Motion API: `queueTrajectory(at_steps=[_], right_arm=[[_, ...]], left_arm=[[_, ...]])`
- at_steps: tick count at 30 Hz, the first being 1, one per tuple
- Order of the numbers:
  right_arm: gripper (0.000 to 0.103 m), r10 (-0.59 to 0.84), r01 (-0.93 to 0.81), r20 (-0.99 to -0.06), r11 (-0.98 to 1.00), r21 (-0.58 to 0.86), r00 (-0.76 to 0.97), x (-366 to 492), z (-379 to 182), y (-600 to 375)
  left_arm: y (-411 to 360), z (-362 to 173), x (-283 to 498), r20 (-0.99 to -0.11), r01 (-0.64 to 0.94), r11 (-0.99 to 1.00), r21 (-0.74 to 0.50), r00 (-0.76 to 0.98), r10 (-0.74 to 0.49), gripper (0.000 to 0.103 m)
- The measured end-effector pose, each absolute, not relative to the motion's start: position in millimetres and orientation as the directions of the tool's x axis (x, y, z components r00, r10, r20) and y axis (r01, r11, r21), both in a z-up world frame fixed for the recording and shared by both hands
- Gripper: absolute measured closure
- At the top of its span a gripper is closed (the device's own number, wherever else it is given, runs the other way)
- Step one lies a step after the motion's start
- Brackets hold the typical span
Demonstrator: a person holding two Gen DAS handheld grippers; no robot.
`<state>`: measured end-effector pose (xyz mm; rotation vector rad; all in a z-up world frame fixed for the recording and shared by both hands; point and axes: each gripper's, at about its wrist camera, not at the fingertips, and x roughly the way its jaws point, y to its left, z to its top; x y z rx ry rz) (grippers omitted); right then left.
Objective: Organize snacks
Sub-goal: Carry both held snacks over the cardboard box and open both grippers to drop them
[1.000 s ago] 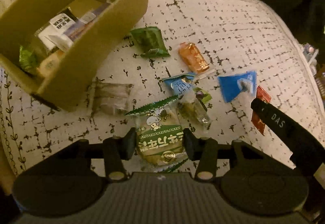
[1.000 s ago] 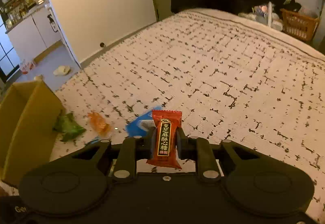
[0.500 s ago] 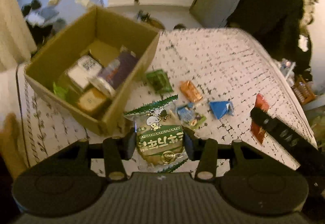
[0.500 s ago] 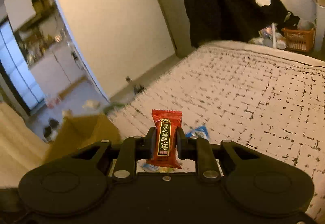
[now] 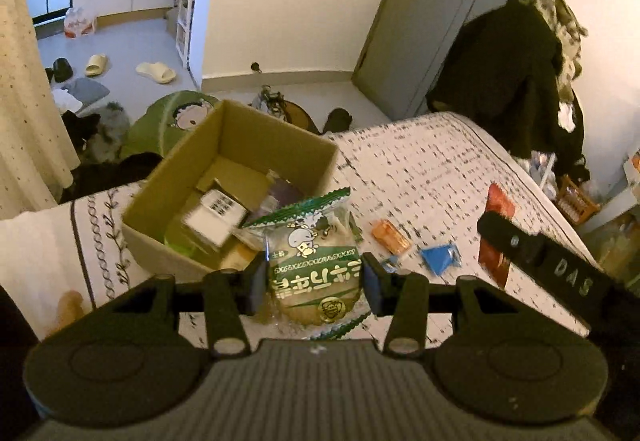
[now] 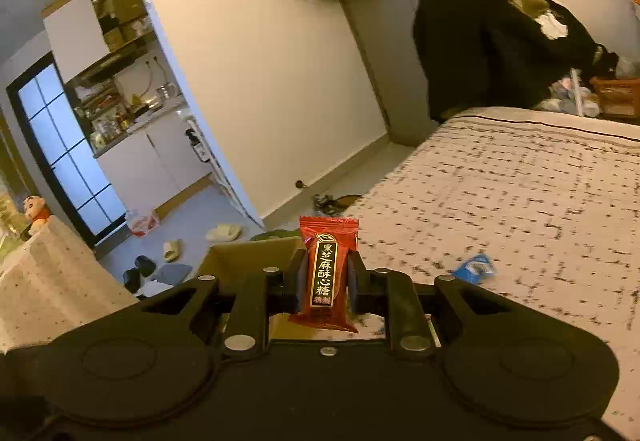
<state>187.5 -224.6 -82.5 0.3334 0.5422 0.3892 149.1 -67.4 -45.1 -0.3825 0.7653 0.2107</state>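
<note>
My left gripper is shut on a green-and-white snack packet, held above the bed in front of the open cardboard box, which holds several packets. An orange packet and a blue packet lie on the bedspread to the right. The right gripper shows at the right edge of the left wrist view, holding a red packet. In the right wrist view my right gripper is shut on that red candy packet, upright, with the box's rim just behind it and the blue packet to the right.
The patterned bedspread stretches to the right and back. A dotted cloth-covered stand is at the left. Slippers and clothes lie on the floor beyond the box; dark coats hang by the door.
Both grippers have risen and tilted up, each keeping its packet. The bed, box and loose packets look smaller and lower; walls and doorway have come into view.
</note>
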Motion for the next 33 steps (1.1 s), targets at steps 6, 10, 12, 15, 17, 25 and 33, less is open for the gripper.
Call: queueTrajectory(at_steps=[6,10,12,15,17,25,33], right_arm=[[0.083,0.460,-0.283,-0.427,0.865,0.415,0.778,187.9,-86.6,-199.0],[0.083,0.480,-0.291,-0.427,0.852,0.436,0.767,191.2,-93.0,-178.0],[0.083,0.488,-0.307,-0.431,0.852,0.424,0.759,195.1,-95.9,-166.1],[0.083,0.496,-0.317,-0.437,0.850,0.421,0.750,199.9,-98.4,-152.4],[0.083,0.496,-0.323,-0.445,0.853,0.410,0.745,201.8,-101.4,-145.2],[0.083,0.518,-0.358,-0.473,0.849,0.390,0.713,199.9,-105.3,-126.2],[0.065,0.517,-0.337,-0.514,0.849,0.406,0.684,201.0,-117.2,-117.7]], left_arm=[[-34.4,-38.8,149.1,-0.683,-0.347,0.896,-0.275,0.727,0.072,0.056],[-15.5,-34.8,149.7,-0.669,-0.358,0.891,-0.278,0.738,0.088,0.056],[-6.0,-34.4,150.7,-0.668,-0.366,0.888,-0.280,0.738,0.093,0.056],[9.1,-35.4,152.9,-0.664,-0.382,0.880,-0.284,0.740,0.107,0.056],[17.0,-38.0,152.9,-0.660,-0.390,0.879,-0.274,0.741,0.123,0.056],[46.7,-56.9,161.0,-0.671,-0.399,0.864,-0.309,0.734,0.099,0.056],[54.0,-73.0,167.7,-0.692,-0.400,0.852,-0.339,0.719,0.063,0.056]])
